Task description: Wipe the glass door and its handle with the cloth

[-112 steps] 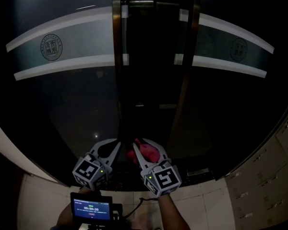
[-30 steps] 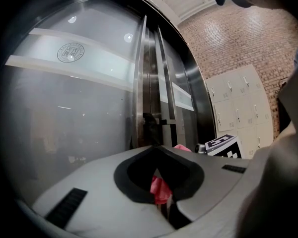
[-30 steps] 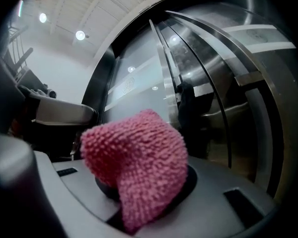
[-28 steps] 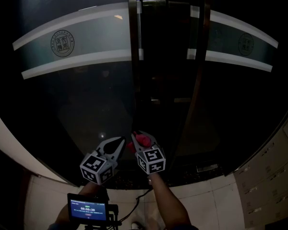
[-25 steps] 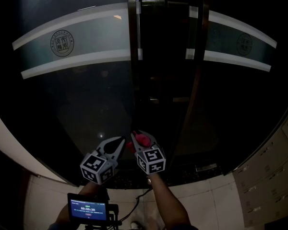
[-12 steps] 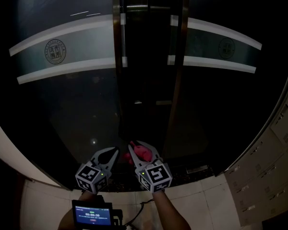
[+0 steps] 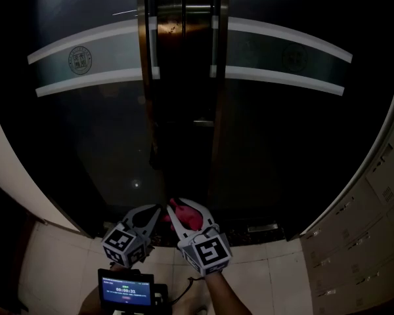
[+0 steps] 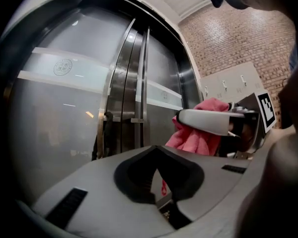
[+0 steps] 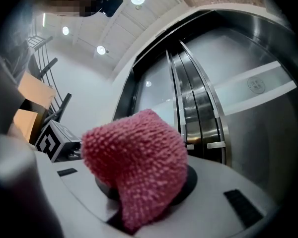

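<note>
Down in the head view, the left gripper (image 7: 155, 210) is hanging low before the glass door (image 7: 85, 143), its jaws drawn together at the tips with nothing between them. Just beside it, the right gripper (image 7: 184, 209) is pinching the pink cloth (image 7: 182, 214), which is sitting clear of the glass. The door handle (image 7: 145, 90) is rising as a tall metal bar well above both tools. A frosted band is crossing the glass and carrying a round seal (image 7: 81, 60) whose characters are too small to read. A small screen (image 7: 125, 289) is glowing at the bottom edge, its digits blurred.

Next, the left gripper view is showing its two jaws meeting at the tips, with only a thin slit showing lower down between the dark pads and nothing caught there. Beyond them, the right gripper is carrying the cloth near the door's metal frame, a black-and-white square marker showing on its cube.

Lastly, the right gripper view is showing the jaws clamped on a bunched wad of cloth that is bulging up over the pads, with the door beyond it untouched.
</note>
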The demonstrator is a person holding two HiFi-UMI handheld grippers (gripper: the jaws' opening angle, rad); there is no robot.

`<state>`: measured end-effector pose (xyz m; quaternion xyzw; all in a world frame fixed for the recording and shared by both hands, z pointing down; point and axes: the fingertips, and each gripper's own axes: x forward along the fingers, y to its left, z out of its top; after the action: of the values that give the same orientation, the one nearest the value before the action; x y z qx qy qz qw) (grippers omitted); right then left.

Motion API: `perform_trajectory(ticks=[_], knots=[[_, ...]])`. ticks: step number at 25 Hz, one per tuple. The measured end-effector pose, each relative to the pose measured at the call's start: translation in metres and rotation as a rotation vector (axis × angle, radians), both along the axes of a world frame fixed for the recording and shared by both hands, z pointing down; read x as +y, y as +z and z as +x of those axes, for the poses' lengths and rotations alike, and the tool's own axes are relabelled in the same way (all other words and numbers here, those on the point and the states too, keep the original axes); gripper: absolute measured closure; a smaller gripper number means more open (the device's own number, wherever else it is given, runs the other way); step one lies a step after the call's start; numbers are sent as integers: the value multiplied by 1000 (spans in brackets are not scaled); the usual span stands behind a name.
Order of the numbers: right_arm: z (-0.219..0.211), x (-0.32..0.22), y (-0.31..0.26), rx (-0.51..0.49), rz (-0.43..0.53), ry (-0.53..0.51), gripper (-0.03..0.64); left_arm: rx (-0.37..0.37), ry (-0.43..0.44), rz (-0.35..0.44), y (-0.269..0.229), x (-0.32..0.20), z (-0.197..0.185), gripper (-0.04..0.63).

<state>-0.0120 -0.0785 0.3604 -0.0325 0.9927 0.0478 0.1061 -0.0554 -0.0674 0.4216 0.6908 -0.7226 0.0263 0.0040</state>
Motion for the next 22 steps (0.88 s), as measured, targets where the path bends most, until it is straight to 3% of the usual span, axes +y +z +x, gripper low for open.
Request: perform_trajectory(ticks=[5, 9, 22], knots=[[26, 8, 2, 9, -1, -12, 540, 2, -12, 1, -8, 7, 35, 586], [30, 11, -1, 0, 15, -7, 540, 0, -7, 39, -14, 9, 36, 586], [16, 10, -6, -39, -6, 77, 543, -16, 45, 52, -23, 15, 24, 586]])
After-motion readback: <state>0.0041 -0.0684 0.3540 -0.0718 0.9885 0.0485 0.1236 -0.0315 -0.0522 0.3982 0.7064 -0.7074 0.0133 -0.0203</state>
